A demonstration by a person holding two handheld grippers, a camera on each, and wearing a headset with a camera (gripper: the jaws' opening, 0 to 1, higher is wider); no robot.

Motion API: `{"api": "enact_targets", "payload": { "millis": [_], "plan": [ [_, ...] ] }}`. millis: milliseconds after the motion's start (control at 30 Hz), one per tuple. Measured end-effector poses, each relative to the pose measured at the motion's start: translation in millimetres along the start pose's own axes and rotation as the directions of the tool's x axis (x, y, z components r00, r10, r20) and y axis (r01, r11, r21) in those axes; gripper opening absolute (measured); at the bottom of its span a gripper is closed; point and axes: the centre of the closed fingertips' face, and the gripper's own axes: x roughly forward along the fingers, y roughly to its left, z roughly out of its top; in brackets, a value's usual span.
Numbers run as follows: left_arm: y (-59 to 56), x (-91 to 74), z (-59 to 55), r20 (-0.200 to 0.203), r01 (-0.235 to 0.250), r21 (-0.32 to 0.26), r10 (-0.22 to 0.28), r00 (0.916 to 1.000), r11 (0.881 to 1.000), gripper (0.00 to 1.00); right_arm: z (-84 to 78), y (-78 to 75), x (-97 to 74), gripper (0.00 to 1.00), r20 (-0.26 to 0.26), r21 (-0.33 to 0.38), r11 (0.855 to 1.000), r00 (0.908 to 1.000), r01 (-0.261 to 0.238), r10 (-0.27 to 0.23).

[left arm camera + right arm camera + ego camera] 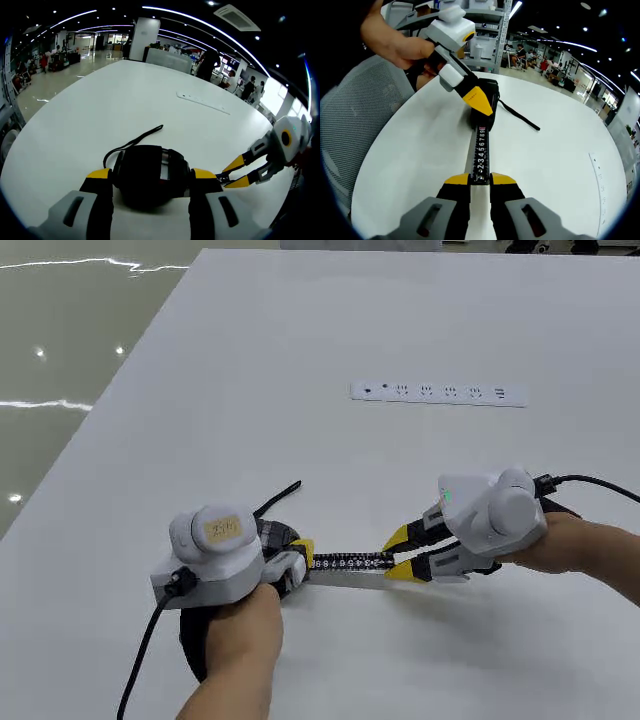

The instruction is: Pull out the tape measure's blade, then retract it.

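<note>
left gripper [152, 175]: clamped across tape measure [487, 95] case | right gripper [480, 179]: pinched shut on blade [480, 152] tip | blade: drawn out, flat over table [300, 360], long axis case-to-right-gripper, tip pointing right in head view

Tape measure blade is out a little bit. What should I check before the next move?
1. The left gripper is shut on the tape measure case: ok.
2. The right gripper is shut on the blade near its end: ok.
3. The blade runs straight between the grippers: ok.
4. The wrist strap lies clear of the blade: ok.
5. The power strip is far from the pull path: ok.
6. Blade lock off: cannot tell.
</note>
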Motion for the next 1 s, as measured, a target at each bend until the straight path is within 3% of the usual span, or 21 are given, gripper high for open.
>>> {"api": "enact_targets", "payload": {
  "millis": [1000],
  "plan": [
    [-1.4,-2.0,-0.3,-0.001,0.005,0.012,-0.005,1.0,1.0,0.57,4.8,0.0,12.6,0.13,0.01,0.008,1.0,0.9999,-0.004,0.004]
  ]
}}
